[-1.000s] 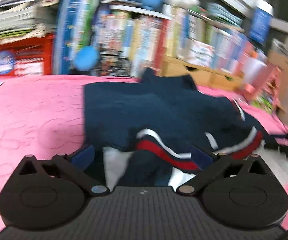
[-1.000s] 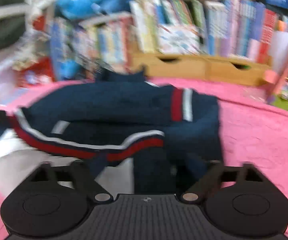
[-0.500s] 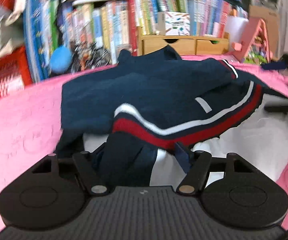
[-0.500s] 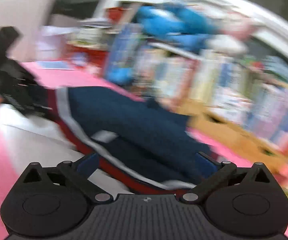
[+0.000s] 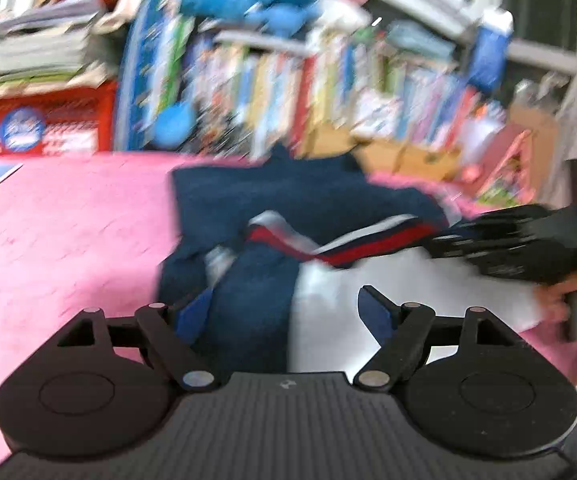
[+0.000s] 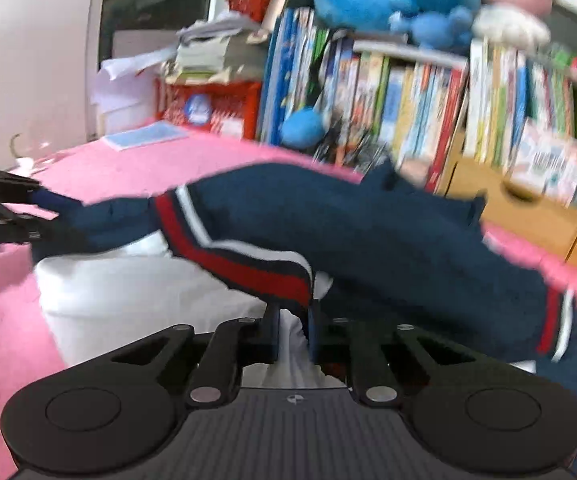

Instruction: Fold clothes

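Sweater: I see the navy sweater (image 6: 368,232) with its red-and-white stripe on the pink bedspread (image 5: 68,220), in front of the bookshelf (image 6: 428,92).
Left gripper (image 5: 288,312): my jaws are opening, straddling the sweater's near fold, pads apart from it.
Right gripper (image 6: 292,328): my jaws are closing, pinching the white fabric under the striped edge.

One navy garment (image 6: 368,232) with red-and-white stripes; one pink bedcover (image 5: 68,220); two grippers, left (image 5: 284,312) and right (image 6: 292,328)

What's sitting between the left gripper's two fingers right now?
In the left wrist view, the left gripper, its jaws opening, has the navy and white garment between its fingers, untouched.
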A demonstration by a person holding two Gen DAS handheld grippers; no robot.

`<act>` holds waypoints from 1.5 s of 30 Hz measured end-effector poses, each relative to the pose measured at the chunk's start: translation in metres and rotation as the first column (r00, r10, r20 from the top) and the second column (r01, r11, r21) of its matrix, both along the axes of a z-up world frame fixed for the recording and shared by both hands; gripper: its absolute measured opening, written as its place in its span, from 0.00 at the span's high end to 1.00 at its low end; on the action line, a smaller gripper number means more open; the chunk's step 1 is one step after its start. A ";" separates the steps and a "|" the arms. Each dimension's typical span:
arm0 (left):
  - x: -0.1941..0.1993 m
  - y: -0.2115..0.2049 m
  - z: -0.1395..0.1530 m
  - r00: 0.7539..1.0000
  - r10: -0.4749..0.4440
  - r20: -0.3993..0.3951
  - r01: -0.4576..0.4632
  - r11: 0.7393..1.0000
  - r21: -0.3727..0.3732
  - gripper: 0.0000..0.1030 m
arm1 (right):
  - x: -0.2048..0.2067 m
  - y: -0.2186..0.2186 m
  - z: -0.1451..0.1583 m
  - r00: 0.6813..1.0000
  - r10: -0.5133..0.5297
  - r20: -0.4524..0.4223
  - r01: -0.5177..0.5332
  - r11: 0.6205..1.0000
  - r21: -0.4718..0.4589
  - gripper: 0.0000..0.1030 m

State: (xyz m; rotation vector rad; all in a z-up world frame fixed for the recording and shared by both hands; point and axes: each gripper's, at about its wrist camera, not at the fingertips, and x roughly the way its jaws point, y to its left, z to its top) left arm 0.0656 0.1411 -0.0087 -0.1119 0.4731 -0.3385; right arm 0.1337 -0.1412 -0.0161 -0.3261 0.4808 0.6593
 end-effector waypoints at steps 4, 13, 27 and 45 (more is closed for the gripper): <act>0.000 -0.036 0.009 0.996 -0.048 0.077 0.046 0.999 0.030 0.00 | 0.013 0.015 -0.005 0.996 -0.041 0.079 0.043 0.999 -0.028 0.86; -0.027 -0.069 0.019 0.964 -0.069 0.256 0.064 0.998 0.028 0.00 | 0.047 -0.010 -0.023 0.990 -0.023 -0.137 0.042 0.989 0.140 0.70; 0.040 -0.107 -0.039 0.992 0.059 -0.116 -0.023 0.956 0.291 0.00 | 0.027 -0.122 0.014 0.961 -0.261 -0.093 0.275 0.938 0.212 0.26; 0.041 -0.108 -0.040 0.988 0.074 -0.136 -0.034 0.961 0.274 0.00 | -0.028 -0.106 0.006 0.943 -0.216 0.251 0.230 0.973 -0.026 0.32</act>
